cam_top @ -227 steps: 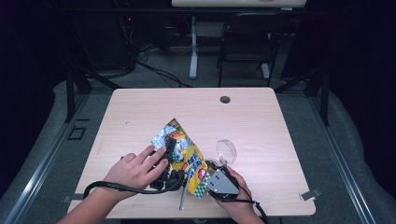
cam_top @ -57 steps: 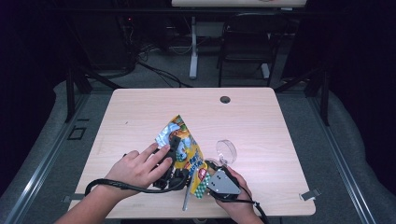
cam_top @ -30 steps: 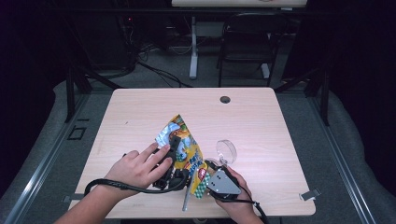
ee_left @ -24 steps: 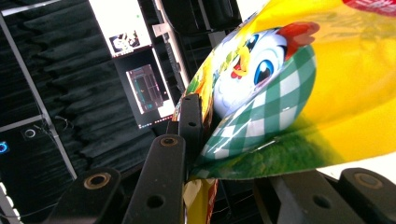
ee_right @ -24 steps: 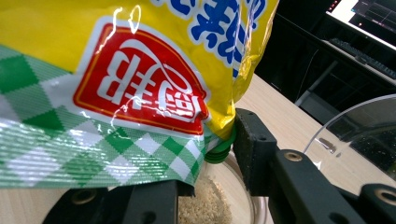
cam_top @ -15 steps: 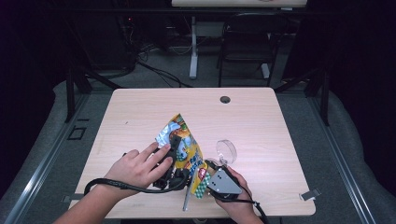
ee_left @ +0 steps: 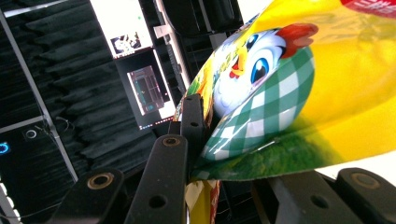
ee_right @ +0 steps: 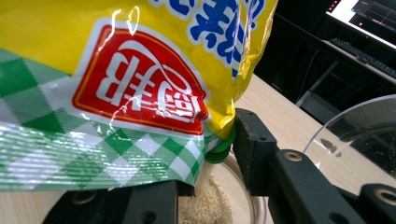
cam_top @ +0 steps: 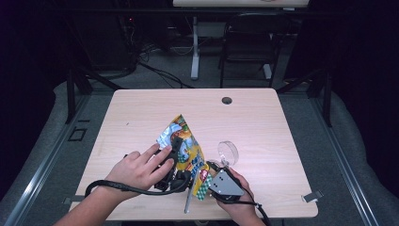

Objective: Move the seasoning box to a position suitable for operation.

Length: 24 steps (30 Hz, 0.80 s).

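A yellow snack bag [cam_top: 186, 141] with a green checked edge stands tilted over the table's front, held between my two hands. In the left gripper view the bag [ee_left: 289, 93] lies between the jaws of my left gripper [ee_left: 238, 154], which is shut on its lower edge. My left gripper [cam_top: 169, 174] sits under the left hand. In the right gripper view a thin white stream falls from beside a green ring [ee_right: 219, 151] at the corner of the bag [ee_right: 116, 70] into a clear jar [ee_right: 219, 205] of pale grains. My right gripper [ee_right: 205, 172] is shut on that jar, below the bag's corner [cam_top: 203, 182].
A clear round lid [cam_top: 228, 151] lies on the wooden table [cam_top: 263, 122] just right of the bag, seen close in the right gripper view [ee_right: 359, 140]. A dark cable hole [cam_top: 227, 100] sits near the far edge. Chairs and desk legs stand beyond the table.
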Each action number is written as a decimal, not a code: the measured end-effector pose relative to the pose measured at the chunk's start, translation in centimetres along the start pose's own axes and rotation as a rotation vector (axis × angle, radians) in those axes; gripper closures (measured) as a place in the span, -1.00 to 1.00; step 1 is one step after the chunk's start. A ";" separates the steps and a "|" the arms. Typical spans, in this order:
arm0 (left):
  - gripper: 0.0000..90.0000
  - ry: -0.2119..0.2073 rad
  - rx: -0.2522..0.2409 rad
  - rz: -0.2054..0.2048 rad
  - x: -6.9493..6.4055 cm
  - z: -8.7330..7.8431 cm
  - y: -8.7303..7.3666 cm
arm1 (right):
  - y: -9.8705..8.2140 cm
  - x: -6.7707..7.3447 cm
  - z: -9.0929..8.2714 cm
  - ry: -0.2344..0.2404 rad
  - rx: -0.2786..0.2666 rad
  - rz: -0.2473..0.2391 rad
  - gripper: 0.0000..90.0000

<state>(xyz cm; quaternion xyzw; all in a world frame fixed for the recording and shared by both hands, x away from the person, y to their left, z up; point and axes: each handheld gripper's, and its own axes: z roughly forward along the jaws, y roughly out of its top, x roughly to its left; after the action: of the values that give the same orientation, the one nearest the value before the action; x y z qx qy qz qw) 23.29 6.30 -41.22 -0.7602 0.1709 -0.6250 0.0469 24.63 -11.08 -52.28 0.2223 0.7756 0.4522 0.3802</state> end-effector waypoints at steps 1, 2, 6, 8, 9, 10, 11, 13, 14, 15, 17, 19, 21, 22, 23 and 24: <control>0.77 -0.006 0.000 -0.001 0.0 0.0 0.0 | 0.0 0.0 0.0 0.000 0.000 0.000 0.56; 0.77 -0.006 0.001 0.000 0.0 0.0 0.0 | 0.0 0.0 0.0 -0.001 0.000 -0.001 0.56; 0.77 -0.006 0.001 -0.001 0.0 0.0 0.0 | 0.0 0.0 0.0 0.000 0.000 0.000 0.56; 0.77 -0.006 0.001 0.000 0.0 0.0 0.0 | 0.0 0.0 0.0 -0.001 0.001 -0.001 0.56; 0.77 0.001 -0.001 -0.001 0.0 0.0 0.0 | 0.0 0.0 0.0 -0.001 0.000 0.000 0.56; 0.77 -0.007 0.003 0.002 0.0 0.0 0.0 | 0.0 0.0 0.0 -0.001 0.000 0.000 0.56; 0.77 -0.007 0.003 0.001 0.0 0.0 0.0 | 0.0 0.0 0.0 -0.001 0.001 0.000 0.56; 0.77 -0.007 0.003 0.001 0.0 0.0 0.0 | 0.0 0.0 0.0 -0.001 -0.001 0.000 0.56; 0.77 -0.007 0.003 0.001 0.0 0.0 0.0 | 0.0 0.0 0.0 -0.001 -0.001 0.000 0.56; 0.77 0.001 0.000 0.000 0.0 0.0 0.0 | 0.0 0.0 0.0 -0.001 -0.001 -0.001 0.56; 0.77 -0.007 0.002 -0.004 0.0 0.0 0.0 | 0.0 0.0 0.0 -0.001 -0.001 -0.001 0.56; 0.77 -0.009 0.002 -0.004 0.0 0.0 0.0 | 0.0 0.1 0.0 -0.002 -0.002 -0.001 0.56; 0.77 -0.008 0.003 0.001 0.0 -0.1 0.0 | 0.0 0.1 0.0 -0.003 -0.003 -0.002 0.56; 0.77 -0.008 0.005 0.005 0.0 -0.1 0.0 | 0.0 0.1 0.0 -0.002 -0.003 -0.001 0.56; 0.77 -0.009 0.006 0.007 0.1 -0.1 0.0 | 0.0 0.1 0.0 -0.002 -0.003 -0.002 0.56; 0.78 -0.009 0.006 0.007 0.1 -0.1 0.0 | 0.0 0.1 0.0 -0.002 -0.003 -0.002 0.56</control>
<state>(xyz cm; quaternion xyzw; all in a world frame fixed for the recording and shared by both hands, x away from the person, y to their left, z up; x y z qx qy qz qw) 23.22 6.26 -41.15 -0.7622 0.1718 -0.6219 0.0522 24.62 -11.01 -52.30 0.2213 0.7747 0.4528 0.3819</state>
